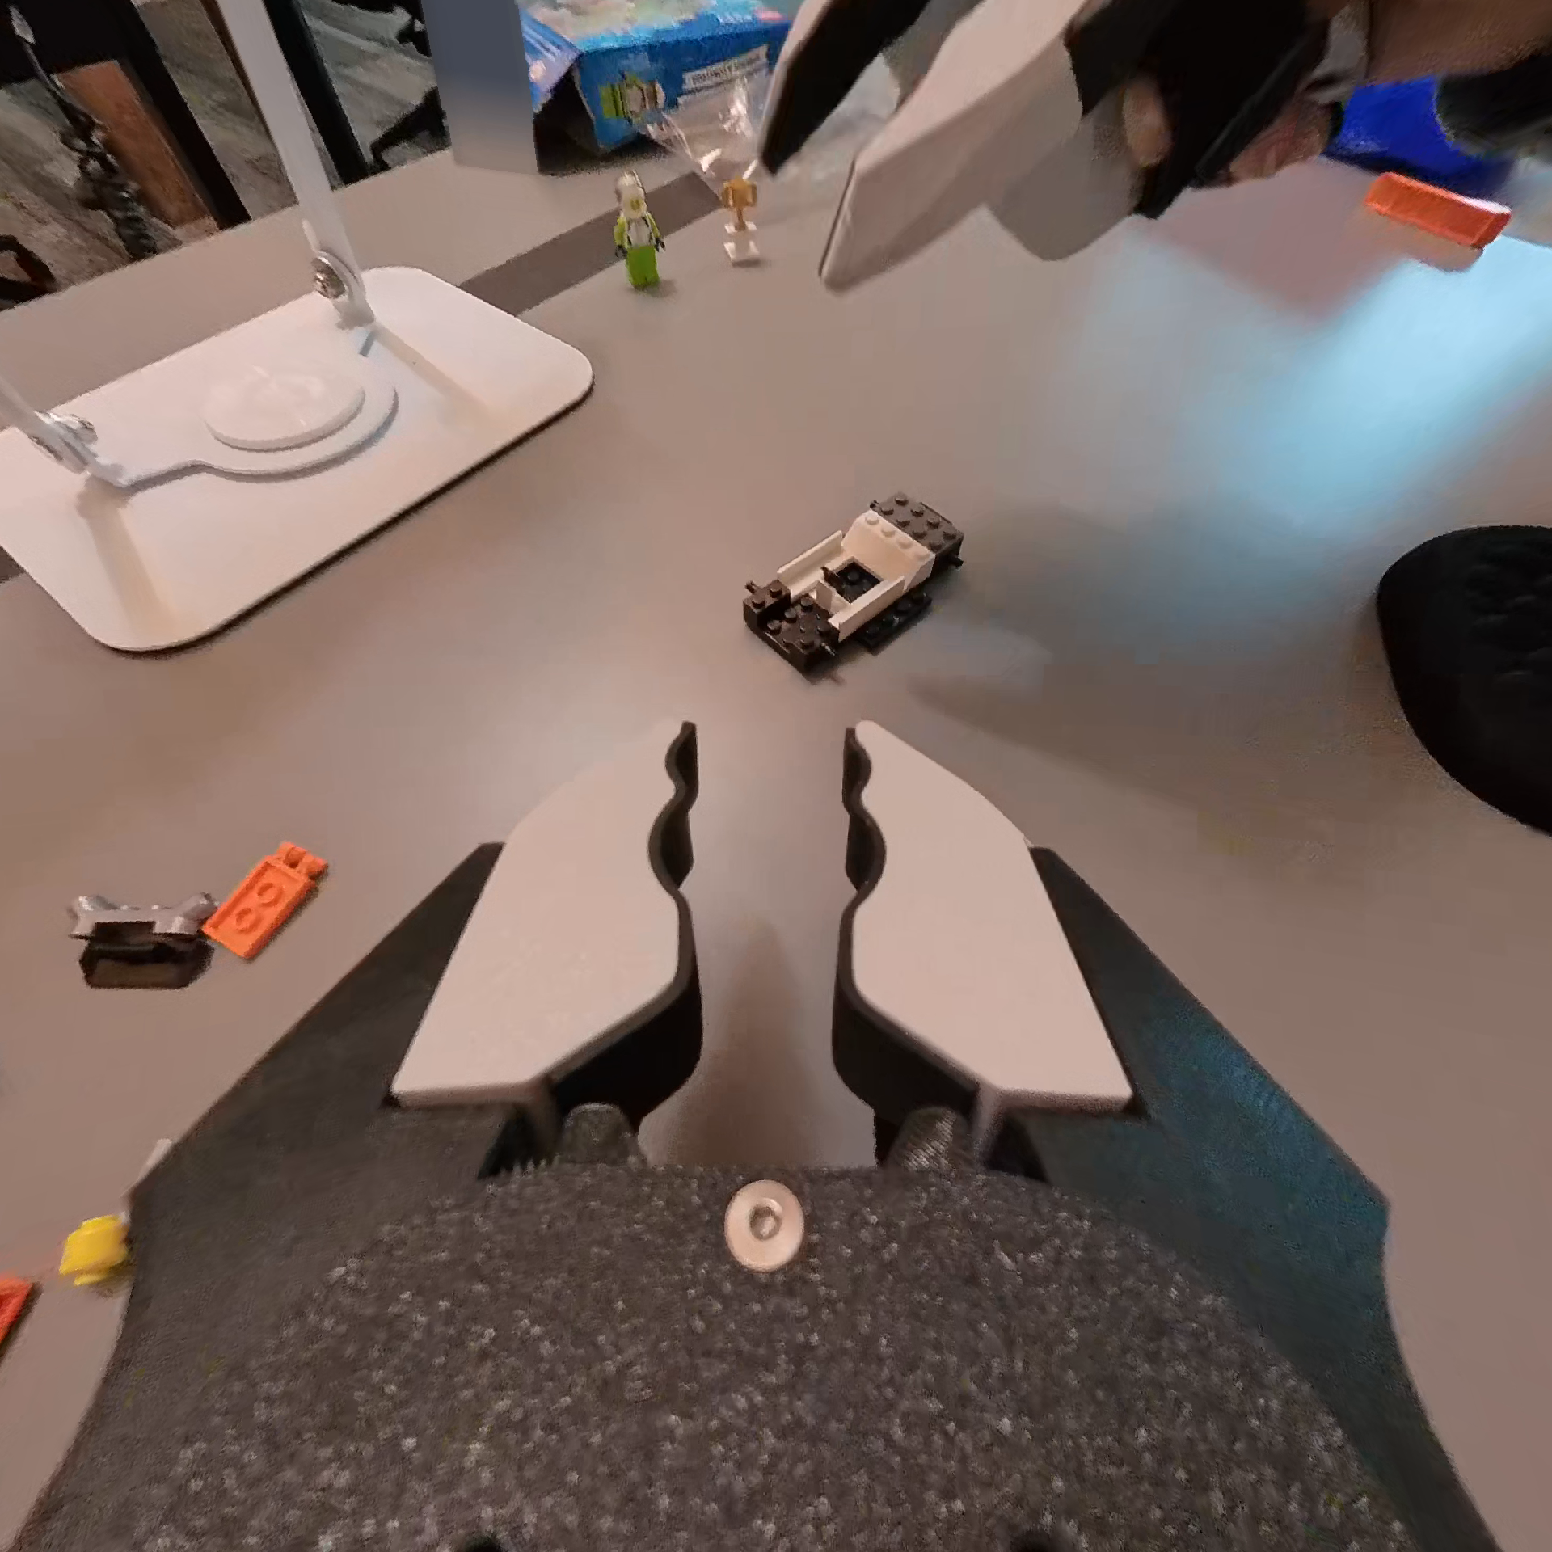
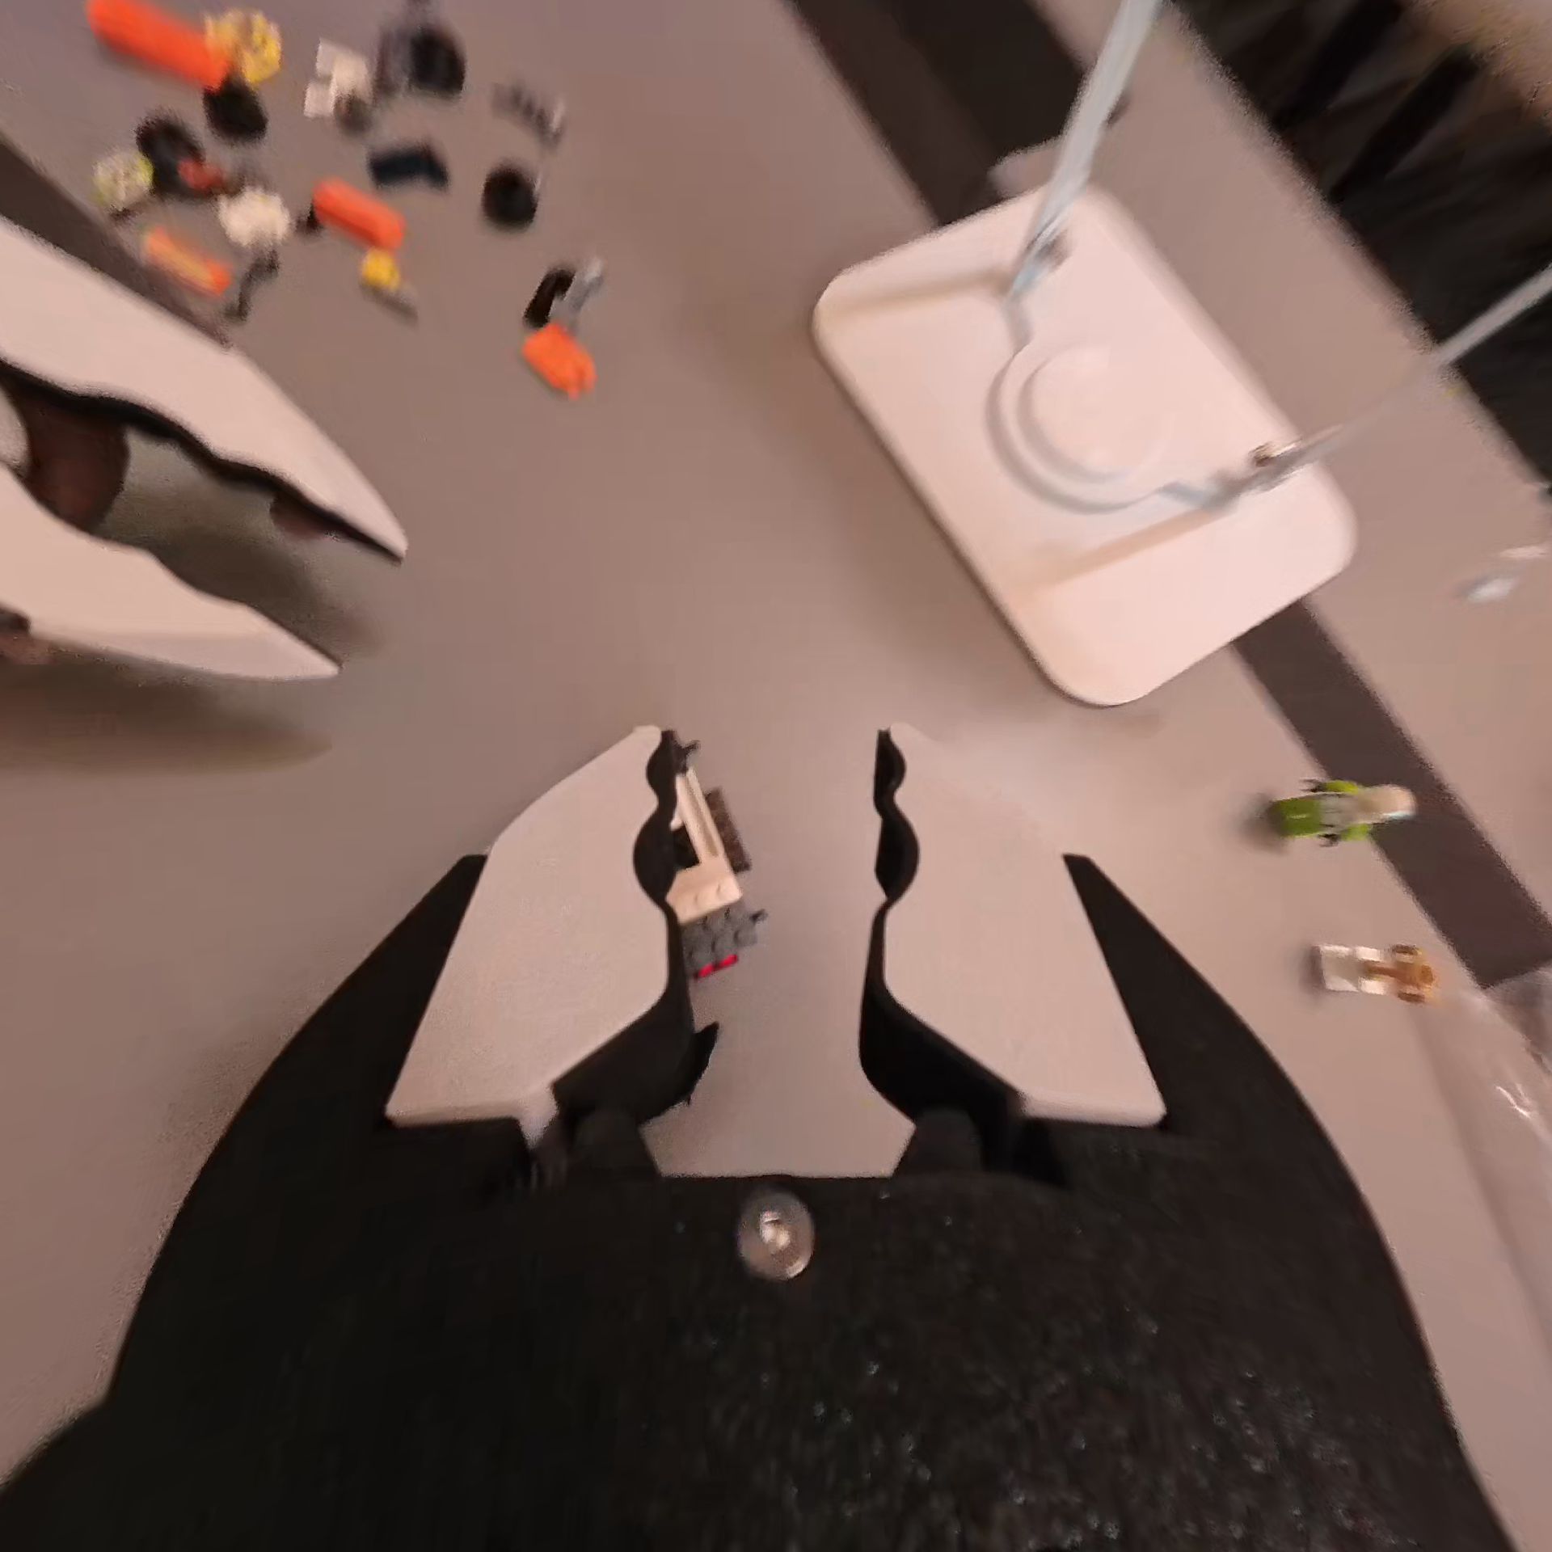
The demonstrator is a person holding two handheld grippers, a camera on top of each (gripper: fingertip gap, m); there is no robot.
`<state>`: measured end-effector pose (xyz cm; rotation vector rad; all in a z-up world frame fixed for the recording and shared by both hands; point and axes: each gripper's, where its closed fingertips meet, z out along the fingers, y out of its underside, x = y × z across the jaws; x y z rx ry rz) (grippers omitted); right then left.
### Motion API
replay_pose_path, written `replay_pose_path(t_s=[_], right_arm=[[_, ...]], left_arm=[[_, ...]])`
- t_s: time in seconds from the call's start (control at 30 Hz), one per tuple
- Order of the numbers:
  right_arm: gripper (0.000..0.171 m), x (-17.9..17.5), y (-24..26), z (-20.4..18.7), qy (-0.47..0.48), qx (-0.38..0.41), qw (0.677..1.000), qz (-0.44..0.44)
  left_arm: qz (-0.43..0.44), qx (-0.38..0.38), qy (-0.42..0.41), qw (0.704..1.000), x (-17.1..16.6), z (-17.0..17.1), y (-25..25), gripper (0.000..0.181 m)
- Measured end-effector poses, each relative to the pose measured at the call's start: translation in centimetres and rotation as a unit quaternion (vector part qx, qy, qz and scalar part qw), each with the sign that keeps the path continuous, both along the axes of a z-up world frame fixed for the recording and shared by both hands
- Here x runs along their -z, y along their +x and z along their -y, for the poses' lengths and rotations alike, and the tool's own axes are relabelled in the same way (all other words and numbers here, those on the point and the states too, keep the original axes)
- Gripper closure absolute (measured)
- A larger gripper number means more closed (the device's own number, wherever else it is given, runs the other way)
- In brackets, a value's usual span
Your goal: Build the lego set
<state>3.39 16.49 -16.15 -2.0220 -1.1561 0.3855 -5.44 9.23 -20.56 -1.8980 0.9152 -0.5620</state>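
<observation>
The grey counter (image 1: 924, 403) carries everything. Largest on it is a white stand base (image 1: 277, 453) with thin metal rods rising from it, at the left of the left wrist view. At the far edge lies an opened blue lego box (image 1: 638, 59) with a clear plastic bag just in front of it.

The left gripper (image 1: 768, 743) hovers above the counter, its fingers parted by a moderate gap and empty. The right gripper (image 2: 773, 747) is likewise spread with nothing clamped; in the left wrist view it hangs in the air at the upper right.

The partly built lego car (image 1: 852, 579), a black chassis with white body pieces, sits on the counter ahead of the left gripper's tips. In the right wrist view it lies below the right gripper, partly hidden by the left-hand finger; whether they touch cannot be told.

A scatter of loose pieces (image 2: 277, 168), orange, black, white and yellow, lies blurred at the top left of the right wrist view. A green-and-white minifigure (image 1: 640, 228) stands near the box, with a small gold trophy on a white base (image 1: 741, 217) just beside it.
</observation>
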Motion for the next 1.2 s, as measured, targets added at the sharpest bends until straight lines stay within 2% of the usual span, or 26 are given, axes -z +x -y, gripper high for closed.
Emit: replay_pose_path(t_s=[0.07, 0.17, 0.27, 0.43, 0.5, 0.6, 0.7, 0.93, 1.2], right_arm=[[0.127, -1.9, 0.2, -0.8, 0.054, 0.034, 0.997, -0.052], [0.139, -4.2, 1.2, -2.7, 0.156, 0.081, 0.979, -0.107], [0.171, -6.1, 2.6, -4.5, 0.235, 0.123, 0.951, -0.161], [0.169, -8.3, 3.8, -8.5, 0.297, 0.172, 0.922, -0.176], [0.15, -9.4, 3.8, -10.2, 0.314, 0.179, 0.914, -0.181], [0.132, -10.3, 3.4, -12.7, 0.332, 0.184, 0.908, -0.176], [0.123, -10.6, 3.1, -14.8, 0.338, 0.188, 0.907, -0.169], [0.127, -11.5, 2.5, -16.8, 0.344, 0.183, 0.903, -0.183], [0.14, -11.8, 1.4, -15.7, 0.382, 0.157, 0.893, -0.177]], left_arm=[[0.005, -0.003, 0.008, 1.0, -0.4, -0.2, 0.0, 0.151], [0.007, -0.012, 0.031, 0.999, -1.2, -0.8, -0.1, 0.155], [0.011, -0.028, 0.059, 0.998, -2.4, -1.8, -0.4, 0.157], [0.017, -0.039, 0.074, 0.996, -3.4, -2.9, -0.3, 0.156], [0.014, -0.04, 0.078, 0.996, -3.5, -3.0, -0.1, 0.156], [0.007, -0.041, 0.082, 0.996, -3.3, -3.1, -0.1, 0.156], [-0.001, -0.045, 0.08, 0.996, -2.8, -3.1, -0.3, 0.156], [-0.008, -0.057, 0.06, 0.997, -1.3, -3.6, -1.0, 0.157], [-0.017, -0.05, 0.056, 0.997, -0.8, -4.0, -0.6, 0.157]])
